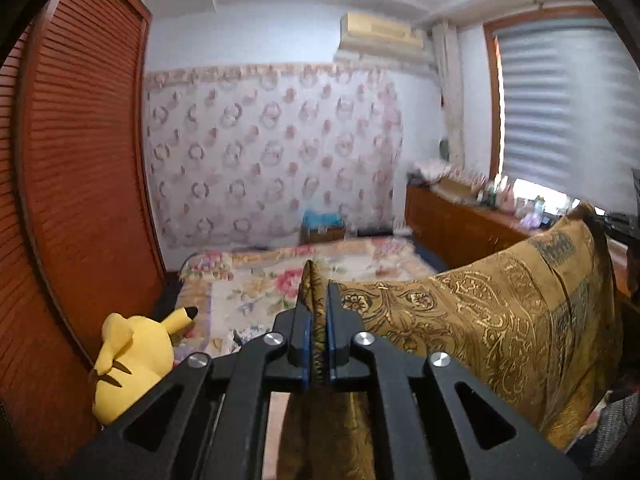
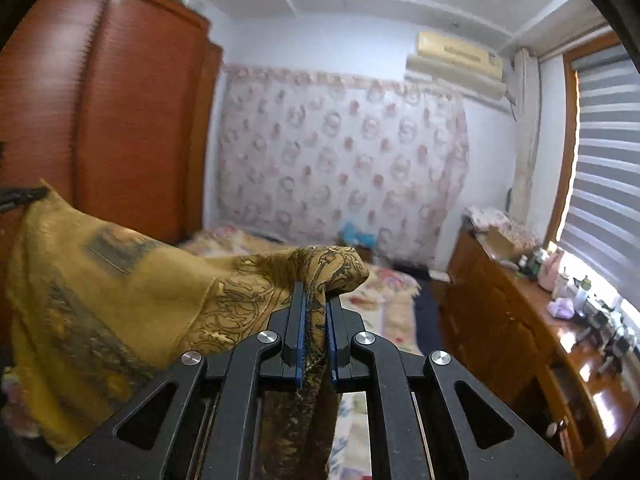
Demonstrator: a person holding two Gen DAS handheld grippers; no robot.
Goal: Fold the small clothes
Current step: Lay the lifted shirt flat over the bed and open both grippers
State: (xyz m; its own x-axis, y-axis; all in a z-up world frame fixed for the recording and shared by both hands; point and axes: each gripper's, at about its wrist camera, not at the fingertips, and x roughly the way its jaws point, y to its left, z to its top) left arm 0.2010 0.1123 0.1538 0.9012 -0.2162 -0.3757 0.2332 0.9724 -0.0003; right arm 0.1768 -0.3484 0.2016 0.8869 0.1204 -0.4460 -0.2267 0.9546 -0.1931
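Left black two-finger gripper [image 1: 318,300], lower centre of the left wrist view, clenching a bunched edge of the mustard-gold paisley-patterned woven cloth [image 1: 480,320]. Cloth sweeping from those fingers across the lower right of the frame, rising to a corner at far right. Right black two-finger gripper [image 2: 316,300], lower centre of the right wrist view, likewise pinching a bunched corner of the same cloth [image 2: 100,292], fabric sagging toward the left edge of that frame and held clear of the floral-printed bedspread [image 1: 256,280] at mid-frame. Bordering the open room: red-brown louvred wooden wardrobe [image 1: 80,168] at left, long wooden sideboard [image 2: 500,320] at right. Yellow plush toy [image 1: 132,360] lying at lower left, beside the wardrobe.
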